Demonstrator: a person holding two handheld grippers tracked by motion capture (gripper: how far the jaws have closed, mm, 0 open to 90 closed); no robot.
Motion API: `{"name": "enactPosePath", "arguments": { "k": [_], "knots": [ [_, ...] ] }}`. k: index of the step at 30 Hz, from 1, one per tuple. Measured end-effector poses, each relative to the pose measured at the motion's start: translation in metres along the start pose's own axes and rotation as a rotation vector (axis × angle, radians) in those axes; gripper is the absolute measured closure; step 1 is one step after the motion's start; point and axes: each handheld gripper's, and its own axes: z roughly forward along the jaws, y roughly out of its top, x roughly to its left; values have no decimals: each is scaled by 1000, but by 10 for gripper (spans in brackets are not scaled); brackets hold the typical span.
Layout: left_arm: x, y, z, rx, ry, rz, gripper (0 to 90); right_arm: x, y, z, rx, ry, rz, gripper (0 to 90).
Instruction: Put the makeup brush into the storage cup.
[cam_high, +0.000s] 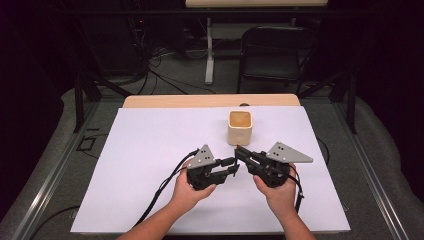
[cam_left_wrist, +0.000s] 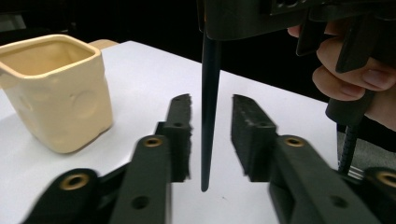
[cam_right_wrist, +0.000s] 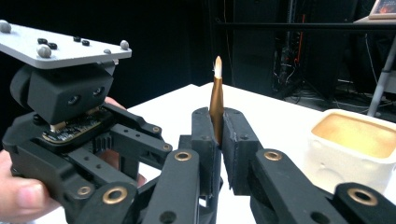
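While the right gripper (cam_right_wrist: 217, 135) is clamped on a slim paintbrush (cam_right_wrist: 216, 100), the left gripper (cam_left_wrist: 211, 135) stands with its jaws parted on either side of that brush's dark handle (cam_left_wrist: 209, 112), and neither pad touches it. In the right gripper view the brush stands upright between the closed pads, its gold ferrule and pale tip rising above them. In the left gripper view the handle hangs straight down through the gap, its lower end just above the white table sheet (cam_left_wrist: 154, 70), with clear space to each pad.

From the high view, both grippers sit close together near the middle of the sheet, fingertips facing one another – left gripper (cam_high: 234, 167) from the left, right gripper (cam_high: 239, 151) from the right. Each is held in a hand: the left hand (cam_high: 187, 192) and the right hand (cam_high: 277, 192) enter from the bottom edge, and a grey three-cornered plate tops each tool.

A cream, square-sided cup (cam_high: 240, 127) stands upright on the sheet just beyond the grippers – apart from both. Its inside looks tan. Whether anything is in it cannot be told. In the left gripper view the cup (cam_left_wrist: 56, 88) sits to the left of the jaws; in the right gripper view it (cam_right_wrist: 352, 149) sits to the right.

Beyond the table stands a dark folding chair (cam_high: 275, 55) on grey floor.
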Motion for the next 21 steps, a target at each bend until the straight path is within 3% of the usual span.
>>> {"name": "enactPosePath", "arguments": {
  "k": [7, 11, 15, 21],
  "knots": [
    [6, -1, -7, -17, 34, 1, 476, -5, 1, 1, -3, -19, -7, 837],
    [8, -2, -14, -2, 49, -3, 431, -7, 3, 0, -5, -29, -13, 838],
    [11, -4, -22, -20, 85, -5, 408, -8, 6, 0, -5, -33, -16, 838],
    [17, -5, -29, 5, 125, -18, 381, -8, 15, 0, -8, -43, -44, 837]
  ]
}}
